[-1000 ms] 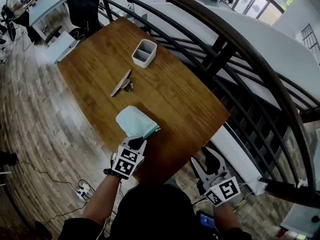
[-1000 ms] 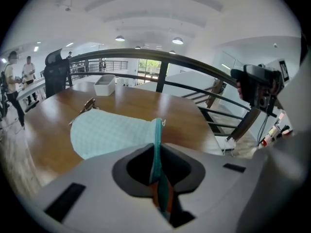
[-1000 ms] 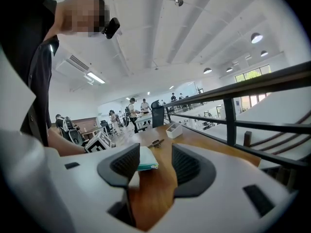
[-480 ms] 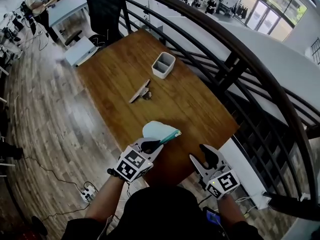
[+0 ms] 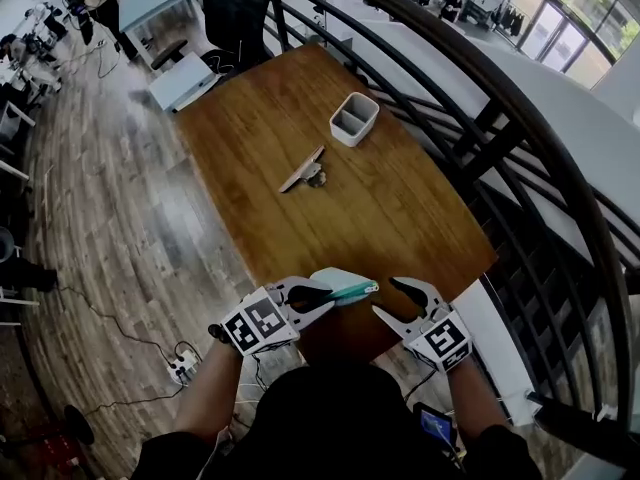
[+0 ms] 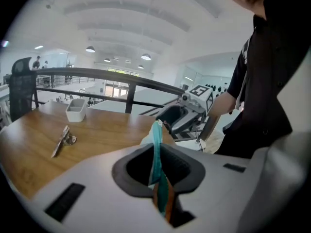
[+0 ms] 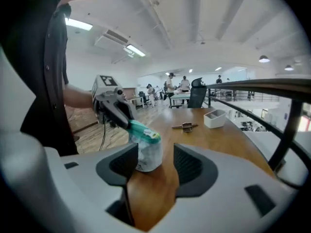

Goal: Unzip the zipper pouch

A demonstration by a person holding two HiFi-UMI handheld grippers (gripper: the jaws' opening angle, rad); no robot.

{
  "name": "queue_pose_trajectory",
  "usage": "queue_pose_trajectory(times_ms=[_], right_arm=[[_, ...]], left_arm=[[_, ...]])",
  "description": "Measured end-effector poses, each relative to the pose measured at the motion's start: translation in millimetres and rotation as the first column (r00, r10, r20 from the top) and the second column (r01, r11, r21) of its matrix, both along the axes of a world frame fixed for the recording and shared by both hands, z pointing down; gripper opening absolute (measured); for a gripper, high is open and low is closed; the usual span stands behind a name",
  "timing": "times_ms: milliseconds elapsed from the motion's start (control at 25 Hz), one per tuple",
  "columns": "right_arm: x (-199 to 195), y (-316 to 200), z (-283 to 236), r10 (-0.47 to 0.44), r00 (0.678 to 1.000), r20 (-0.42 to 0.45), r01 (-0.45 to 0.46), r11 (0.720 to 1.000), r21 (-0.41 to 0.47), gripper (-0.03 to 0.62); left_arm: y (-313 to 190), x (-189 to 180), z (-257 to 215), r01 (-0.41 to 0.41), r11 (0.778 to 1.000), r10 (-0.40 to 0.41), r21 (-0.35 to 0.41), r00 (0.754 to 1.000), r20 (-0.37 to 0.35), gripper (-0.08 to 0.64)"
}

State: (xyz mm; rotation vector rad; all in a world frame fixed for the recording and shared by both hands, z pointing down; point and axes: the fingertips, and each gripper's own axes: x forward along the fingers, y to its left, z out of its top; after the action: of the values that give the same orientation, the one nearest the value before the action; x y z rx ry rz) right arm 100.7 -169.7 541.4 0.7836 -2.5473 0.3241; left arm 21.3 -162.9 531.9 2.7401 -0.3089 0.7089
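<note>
**Worktop** (image 5: 300, 168): wooden, rounded corners, set against a dark curved railing (image 5: 520, 98). Carries all the loose items.

**Left gripper** (image 5: 322, 298): at the near edge of the worktop, pointing towards the right gripper. Fingers are closed tight on the teal zipper band of the pouch, which runs edge-on up through the gap in the left gripper view.

**Right gripper** (image 5: 385, 296): faces the left one, just beside the free end of the pouch. Fingers are spread wide and have just been opening. The pouch stands ahead in line with the gap, nearer one finger, and neither pad presses on it.

**Zipper pouch** (image 5: 343, 286): pale body, teal zipper band along the top. Held by the left gripper over the near edge of the worktop, between the two grippers. Whether its bottom touches the wood cannot be told. The zip appears shut. A pale spot at the band's free end may be the pull, but this is not certain.

**White divided tray** (image 5: 354, 120): far end of the worktop, well apart from the pouch.

**Small metal clip-like object** (image 5: 303, 171): mid-worktop, untouched.

**Step in hand (judged):** the pouch is anchored and the second gripper is lining up on the zipper; unzipping has not begun.

**Next move calls for:** bringing the open fingers onto the pull, pinching it, then drawing it along the band while the left gripper holds firm.
</note>
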Motion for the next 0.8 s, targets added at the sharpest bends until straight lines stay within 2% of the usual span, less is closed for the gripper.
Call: queue_pose_trajectory(times_ms=[160,360,560,680,800], right_arm=[[-12,-2,14,-0.130,0.989,-0.074,0.131,0.991,0.010,0.233],[-31,-7,16,-0.241,0.969,-0.059,0.242,0.970,0.001,0.236],[-49,-6,21,-0.374,0.920,-0.120,0.380,0.924,0.036,0.236],[-57,-9,21,-0.408,0.903,-0.135,0.419,0.906,0.063,0.184],[-59,-11,15,-0.409,0.905,-0.118,0.418,0.905,0.074,0.112]], left_arm=[[-4,-8,1,0.017,0.998,-0.018,-0.053,1.000,-0.013,0.043],[0,-16,1,0.036,0.994,-0.037,-0.099,0.999,-0.005,0.043],[7,-22,3,0.058,0.989,-0.057,-0.136,0.998,0.006,0.043],[2,-27,5,0.083,0.989,-0.081,-0.122,0.996,0.026,0.043],[-4,-33,5,0.124,0.986,-0.121,-0.109,0.992,0.030,0.049]])
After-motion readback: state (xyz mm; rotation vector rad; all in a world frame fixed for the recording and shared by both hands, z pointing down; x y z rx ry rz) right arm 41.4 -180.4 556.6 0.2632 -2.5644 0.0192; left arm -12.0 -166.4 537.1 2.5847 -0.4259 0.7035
